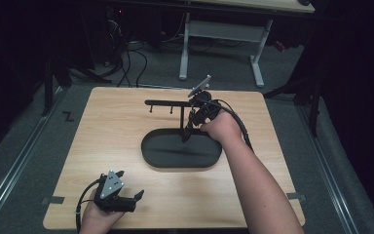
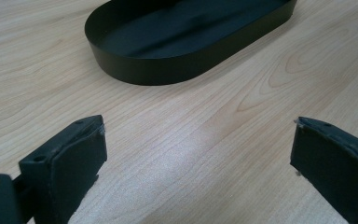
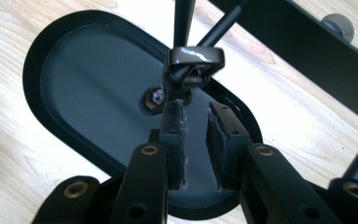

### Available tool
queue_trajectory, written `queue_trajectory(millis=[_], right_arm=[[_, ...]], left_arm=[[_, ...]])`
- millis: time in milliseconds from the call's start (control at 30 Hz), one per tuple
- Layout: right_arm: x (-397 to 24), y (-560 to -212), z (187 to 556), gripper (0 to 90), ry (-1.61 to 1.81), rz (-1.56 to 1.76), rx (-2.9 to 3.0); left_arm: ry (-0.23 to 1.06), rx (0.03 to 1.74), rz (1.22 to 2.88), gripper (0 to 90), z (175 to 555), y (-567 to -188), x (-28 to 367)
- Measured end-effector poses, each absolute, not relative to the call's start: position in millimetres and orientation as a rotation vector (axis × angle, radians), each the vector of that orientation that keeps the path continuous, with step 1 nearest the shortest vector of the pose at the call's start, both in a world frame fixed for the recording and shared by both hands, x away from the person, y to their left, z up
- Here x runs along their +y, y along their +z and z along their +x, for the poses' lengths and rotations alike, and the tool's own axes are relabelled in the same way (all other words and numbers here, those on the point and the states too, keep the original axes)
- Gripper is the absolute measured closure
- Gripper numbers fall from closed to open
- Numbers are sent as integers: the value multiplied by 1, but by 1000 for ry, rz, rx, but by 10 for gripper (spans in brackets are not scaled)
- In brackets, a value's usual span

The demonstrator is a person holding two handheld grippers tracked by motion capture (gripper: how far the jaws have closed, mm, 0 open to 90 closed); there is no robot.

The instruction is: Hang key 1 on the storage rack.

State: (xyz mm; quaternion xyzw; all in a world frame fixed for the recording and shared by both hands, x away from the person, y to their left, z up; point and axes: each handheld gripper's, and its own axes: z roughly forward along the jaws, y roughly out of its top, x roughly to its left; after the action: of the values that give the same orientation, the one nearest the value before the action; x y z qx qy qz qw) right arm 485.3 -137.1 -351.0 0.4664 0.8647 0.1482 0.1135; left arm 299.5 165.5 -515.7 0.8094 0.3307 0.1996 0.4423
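While the left gripper (image 1: pixel 126 195) is rested on the wooden table (image 1: pixel 102 126) at the lower left of the high view, the right gripper (image 1: pixel 191 127) is held over the black oval tray (image 1: pixel 175 163) near the middle of the frame. The tray is the base of a stand: a thin black post (image 1: pixel 183 117) is seen rising from it, and a horizontal black bar (image 1: pixel 168 103) with small pegs is carried across the top.

In the right gripper view, the right gripper (image 3: pixel 196 109) is seen from behind, its jaws set narrow with a small gap between the pads; nothing is pressed between them. Just beyond the tips, in the upper middle of the frame, a small dark glossy clip (image 3: pixel 193 63) is found on the post, directly above a screw (image 3: pixel 157 97) in the tray floor. Whether the left pad is touching the clip cannot be told.

In the left gripper view, the left gripper (image 2: pixel 198 149) is shown with its jaws wide apart and bare table between them. The tray (image 2: pixel 168 70) is seen at the top of that frame, well apart from the jaws.
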Motion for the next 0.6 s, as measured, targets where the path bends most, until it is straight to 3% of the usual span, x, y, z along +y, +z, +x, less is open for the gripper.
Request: queue_trajectory(millis=[600], right_arm=[[-164, -369, 442, 578, 513, 1387, 2531]], left_arm=[[487, 813, 2040, 42, 301, -519, 160]])
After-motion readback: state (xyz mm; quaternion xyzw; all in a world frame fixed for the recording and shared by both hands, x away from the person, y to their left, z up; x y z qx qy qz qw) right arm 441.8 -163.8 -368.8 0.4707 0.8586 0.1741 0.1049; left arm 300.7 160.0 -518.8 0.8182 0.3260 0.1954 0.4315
